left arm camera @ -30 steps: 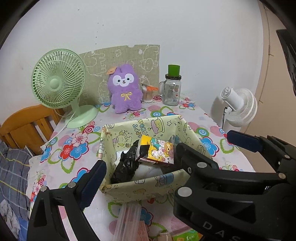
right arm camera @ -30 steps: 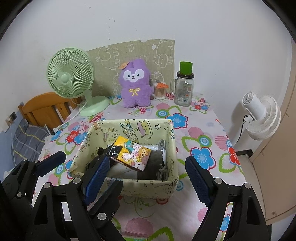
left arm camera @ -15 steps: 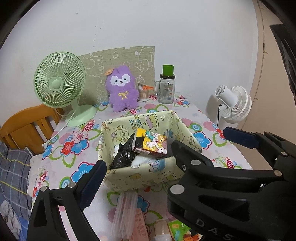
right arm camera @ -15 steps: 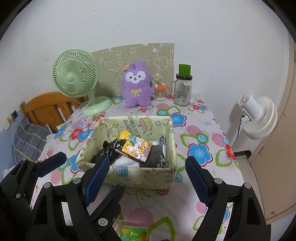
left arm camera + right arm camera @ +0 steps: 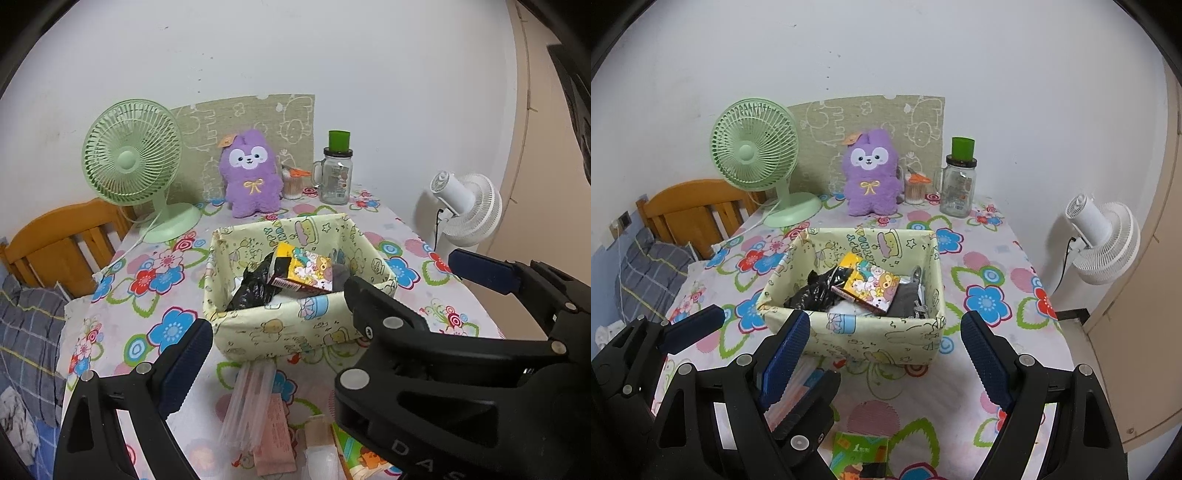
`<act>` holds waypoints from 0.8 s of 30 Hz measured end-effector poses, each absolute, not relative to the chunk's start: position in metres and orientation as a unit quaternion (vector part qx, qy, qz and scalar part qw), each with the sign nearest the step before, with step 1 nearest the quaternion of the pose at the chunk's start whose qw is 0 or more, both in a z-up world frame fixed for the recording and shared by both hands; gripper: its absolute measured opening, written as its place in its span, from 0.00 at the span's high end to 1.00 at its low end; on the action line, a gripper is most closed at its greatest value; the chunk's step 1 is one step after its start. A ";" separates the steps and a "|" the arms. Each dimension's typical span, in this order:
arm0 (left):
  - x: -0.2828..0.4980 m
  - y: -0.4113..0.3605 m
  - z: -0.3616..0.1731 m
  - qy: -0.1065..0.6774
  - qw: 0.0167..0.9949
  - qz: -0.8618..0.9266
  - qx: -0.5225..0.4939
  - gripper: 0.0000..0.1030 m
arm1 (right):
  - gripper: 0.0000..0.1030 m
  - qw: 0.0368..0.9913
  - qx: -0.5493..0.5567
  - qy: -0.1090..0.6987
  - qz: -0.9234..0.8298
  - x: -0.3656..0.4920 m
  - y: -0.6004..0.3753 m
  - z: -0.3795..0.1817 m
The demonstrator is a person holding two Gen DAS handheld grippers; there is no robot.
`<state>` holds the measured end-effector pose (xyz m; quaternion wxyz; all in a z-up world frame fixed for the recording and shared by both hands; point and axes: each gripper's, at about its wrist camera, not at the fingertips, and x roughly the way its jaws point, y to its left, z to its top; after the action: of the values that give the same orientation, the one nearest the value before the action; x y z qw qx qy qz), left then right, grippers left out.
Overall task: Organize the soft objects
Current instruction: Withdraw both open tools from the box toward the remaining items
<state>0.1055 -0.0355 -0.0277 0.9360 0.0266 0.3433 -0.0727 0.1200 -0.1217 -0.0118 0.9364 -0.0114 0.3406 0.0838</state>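
Change since earlier: both tongs have drawn back from the box; it sits farther off, and packets at the near edge of the worktop have come into view.
Right tongs [image 5: 886, 354]: blue pads wide apart, nothing between them, hovering in front of the box's near wall.
Left tongs [image 5: 325, 314]: blue pads spread wide, nothing gripped; the right tongs' black frame crosses between them in the left wrist view, stamped "DAS".
Box [image 5: 871, 332]: pale yellow-green fabric box with cartoon print, standing mid-worktop; the inner back wall reads "HAPPY BIRTHDAY", partly hidden.
Box contents: a crumpled black plastic bag [image 5: 812, 291] on the left, a yellow packet with cartoon bears [image 5: 868, 284] lying tilted on top, grey cloth [image 5: 905, 299] on the right, something white underneath.
Near edge: clear plastic sleeves [image 5: 247, 402] and a pink packet [image 5: 275, 435] just in front of the box; a green booklet [image 5: 860, 454] marked "1", the rest too small to read.
Worktop [image 5: 997, 332]: covered with a flowered cloth.
Back row: green desk fan [image 5: 757, 158], purple plush toy [image 5: 870, 173] upright against a patterned mat on the wall, a small cup of sticks [image 5: 915, 188], a glass jar with a green cap [image 5: 958, 184], label unreadable.
Beyond the worktop: white fan [image 5: 1104, 243] on the right, wooden chair [image 5: 690, 210] on the left.
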 end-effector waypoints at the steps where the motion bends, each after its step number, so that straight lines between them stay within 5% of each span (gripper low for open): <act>1: 0.104 -0.035 -0.028 0.344 0.936 -0.071 0.027 0.07 | 0.17 0.936 -0.011 0.342 0.085 0.119 -0.121 -0.012; 24: 0.068 -0.025 -0.049 0.347 0.935 -0.067 0.017 0.07 | 0.17 0.936 -0.020 0.336 0.103 0.081 -0.110 -0.031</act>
<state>0.0676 -0.0250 -0.0491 0.9354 0.0169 0.3468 -0.0665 0.0808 -0.1105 -0.0306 0.9360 -0.0200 0.3360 0.1033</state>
